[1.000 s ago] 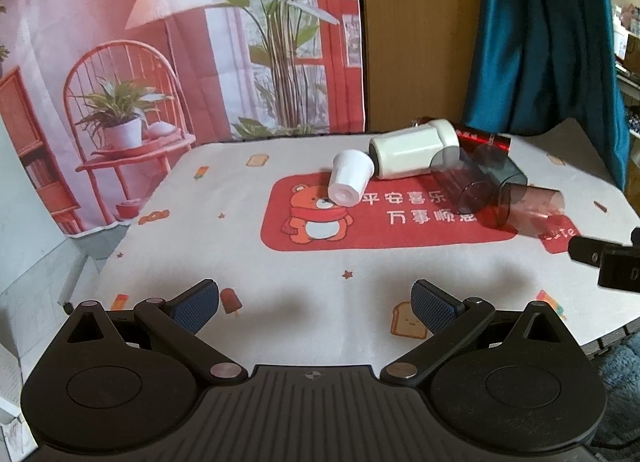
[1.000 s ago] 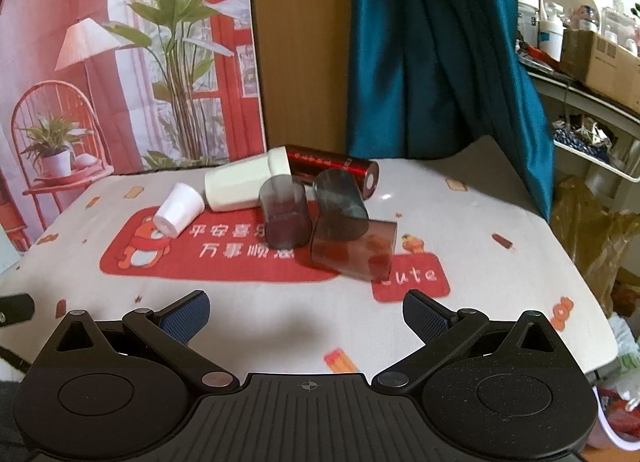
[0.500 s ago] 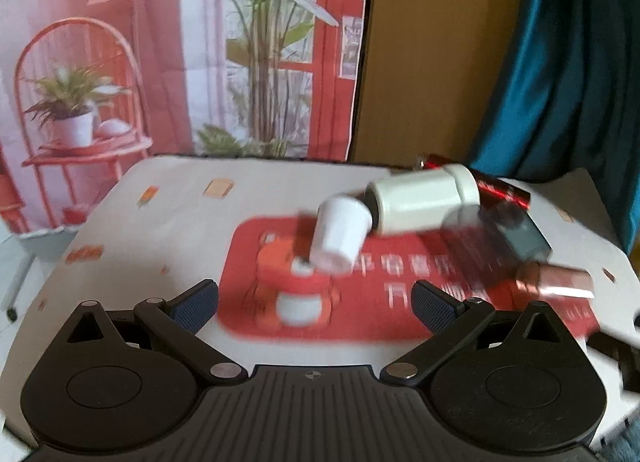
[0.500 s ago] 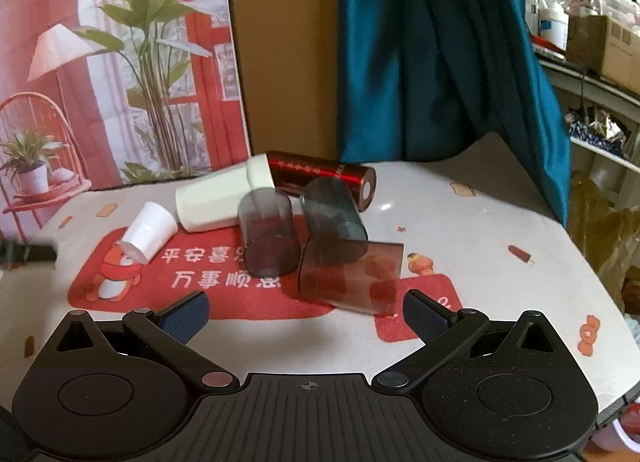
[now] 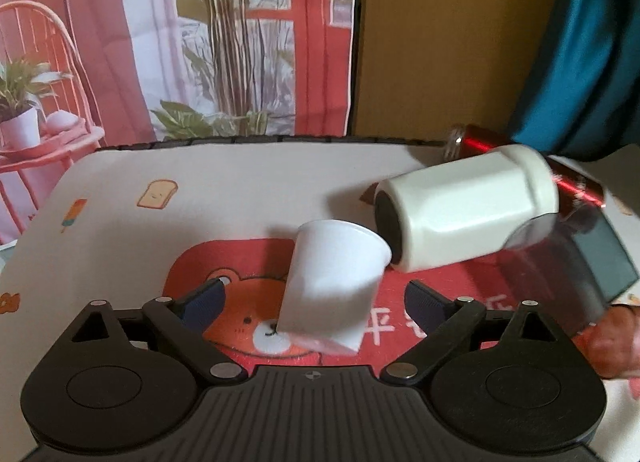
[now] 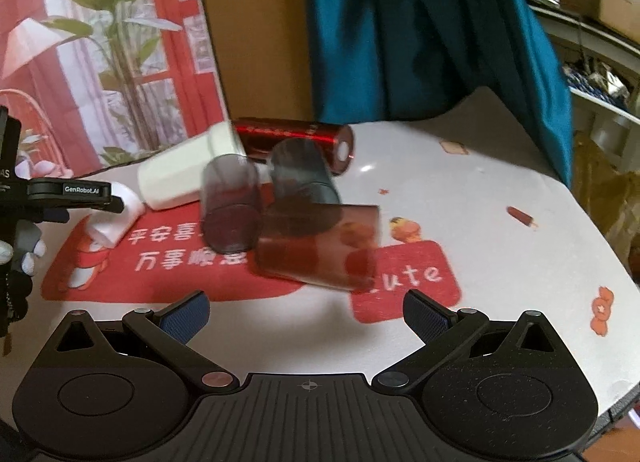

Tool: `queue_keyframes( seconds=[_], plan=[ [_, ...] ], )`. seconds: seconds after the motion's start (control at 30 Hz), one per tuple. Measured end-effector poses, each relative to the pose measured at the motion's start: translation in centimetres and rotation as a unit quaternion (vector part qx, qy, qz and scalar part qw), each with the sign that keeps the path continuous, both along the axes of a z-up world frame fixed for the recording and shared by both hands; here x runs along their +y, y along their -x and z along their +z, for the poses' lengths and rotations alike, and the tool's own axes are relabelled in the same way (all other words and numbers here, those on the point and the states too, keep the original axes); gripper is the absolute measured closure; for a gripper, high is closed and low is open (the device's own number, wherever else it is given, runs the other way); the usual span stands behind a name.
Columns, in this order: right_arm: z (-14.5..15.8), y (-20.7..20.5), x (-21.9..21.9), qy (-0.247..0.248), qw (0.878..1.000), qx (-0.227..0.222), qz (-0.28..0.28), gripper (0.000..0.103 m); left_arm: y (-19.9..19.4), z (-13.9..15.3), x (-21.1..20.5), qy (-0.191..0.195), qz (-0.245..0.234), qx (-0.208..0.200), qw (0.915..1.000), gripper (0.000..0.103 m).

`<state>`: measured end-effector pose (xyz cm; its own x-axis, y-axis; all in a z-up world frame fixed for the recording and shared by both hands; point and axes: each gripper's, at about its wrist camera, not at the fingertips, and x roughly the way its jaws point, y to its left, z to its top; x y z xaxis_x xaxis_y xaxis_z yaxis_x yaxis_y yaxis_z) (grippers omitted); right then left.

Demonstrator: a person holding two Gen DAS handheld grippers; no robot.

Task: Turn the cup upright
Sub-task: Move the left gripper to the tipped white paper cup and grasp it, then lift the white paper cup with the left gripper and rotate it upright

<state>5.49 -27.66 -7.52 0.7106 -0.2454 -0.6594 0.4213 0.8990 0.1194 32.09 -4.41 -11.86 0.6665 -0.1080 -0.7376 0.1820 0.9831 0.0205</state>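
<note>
Left gripper (image 5: 314, 296) is spread wide, its blue pads on either side of the small white cup (image 5: 334, 286) but not yet touching it, as far as the blur allows. That cup lies on its side over the bear print on the red patch of the table (image 5: 248, 182) cloth, toward the left side of the cluster of vessels, its wider mouth end pointing toward the camera and its closed base tipped up and away. Right gripper (image 6: 306, 314) is likewise spread and holds nothing; it hangs over the near edge of the table, with bare cloth between its pads.

Just beyond the right gripper lies a brown translucent cup (image 6: 320, 246) on its side, and touching it two smoky translucent cups (image 6: 232, 210), also toppled. Behind the small cup, its dark mouth almost against the cup's base, is a larger white bottle (image 5: 464, 210) on its side, and farthest back, near the far edge, a red can (image 6: 296, 138) lies flat.

The step in hand looks like the approach for the grasp on the small white cup. The next move calls for closing gently across its thin wall, which likely crushes easily, then lifting clear of the bottle and rotating so the base comes down onto the table.
</note>
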Motion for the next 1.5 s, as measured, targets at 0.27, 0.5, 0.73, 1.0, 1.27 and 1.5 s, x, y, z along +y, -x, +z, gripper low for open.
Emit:
queue_keyframes(
  seconds=[0.27,0.5,0.73,1.0,1.27,1.5],
  plan=[
    [-1.0,-0.7,0.3,-0.007,1.0,0.015,0.003,0.0,1.0,-0.6,-0.8,-0.023,-0.037,-0.004,0.999,0.045],
    [-1.5,-0.7,1.3,-0.017,0.999,0.028,0.011,0.0,5.4,-0.2,-0.4,-0.004,-0.048,0.029,0.9984,0.045],
    [-1.7,0.0,1.8,-0.027,0.999,0.037,0.015,0.0,12.0,0.1,-1.7,0.01,-0.062,0.04,0.9972,0.045],
    [-1.1,2.0,0.7,-0.028,0.999,0.027,-0.015,0.0,16.3,0.1,-4.4,0.032,-0.083,0.052,0.9947,0.045],
    [0.4,3.8,-1.0,-0.016,0.999,0.009,-0.05,0.0,17.3,-0.2,-6.8,0.069,-0.12,0.09,0.9863,0.039],
    [0.8,5.0,-0.2,-0.017,0.999,0.023,-0.047,0.0,19.1,2.0,-5.2,0.096,-0.126,0.057,0.9857,0.018]
  ],
)
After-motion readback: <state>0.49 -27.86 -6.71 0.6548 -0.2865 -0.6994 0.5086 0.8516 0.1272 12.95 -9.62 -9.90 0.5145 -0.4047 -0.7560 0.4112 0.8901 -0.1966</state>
